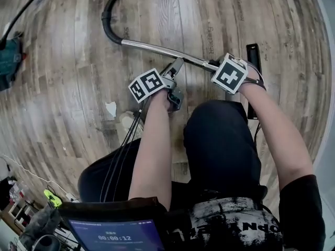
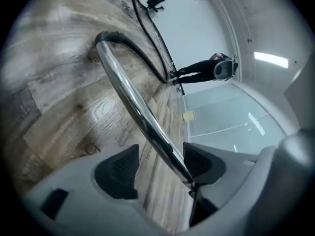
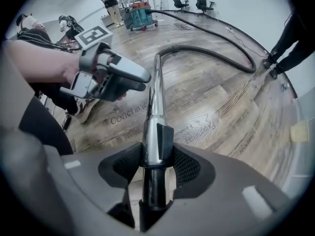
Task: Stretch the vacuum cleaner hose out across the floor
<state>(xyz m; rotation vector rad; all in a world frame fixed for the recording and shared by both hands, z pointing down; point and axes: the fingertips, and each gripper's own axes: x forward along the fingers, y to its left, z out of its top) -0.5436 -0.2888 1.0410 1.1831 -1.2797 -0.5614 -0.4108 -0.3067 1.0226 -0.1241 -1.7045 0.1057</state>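
The right gripper's (image 3: 156, 157) fingers (image 3: 184, 167) were clamped on the metal tube (image 3: 156, 95) at its dark collar, one pad on each side, with the tube running straight out between them. That gripper pointed steeply down at the floor (image 3: 211, 117). I took the grip so near the tube's end as a way to use the whole length as a handle for hauling.

The left gripper's (image 2: 160, 165) fingers (image 2: 117, 173) stood wide apart and pinched nothing. In its own view the tube crossed the gap hard by one pad and well clear of the other. Whether it touched that pad I could not tell. This gripper sat just beside the tube, a little further along it than the right. It looked placed for a second hold, to steady the tube.

Beyond both grippers the tube met the black hose (image 3: 211, 53). The hose bent sharply back at the joint and lay on the boards in a wide loop. It swung out towards the floor's right edge, near a bystander's shoes, then ran back to the vacuum cleaner (image 3: 140, 14) by the far edge. With that much curve in it, the hose was far from stretched out. Pulling the tube away from the machine seemed the way to draw the loop straight.
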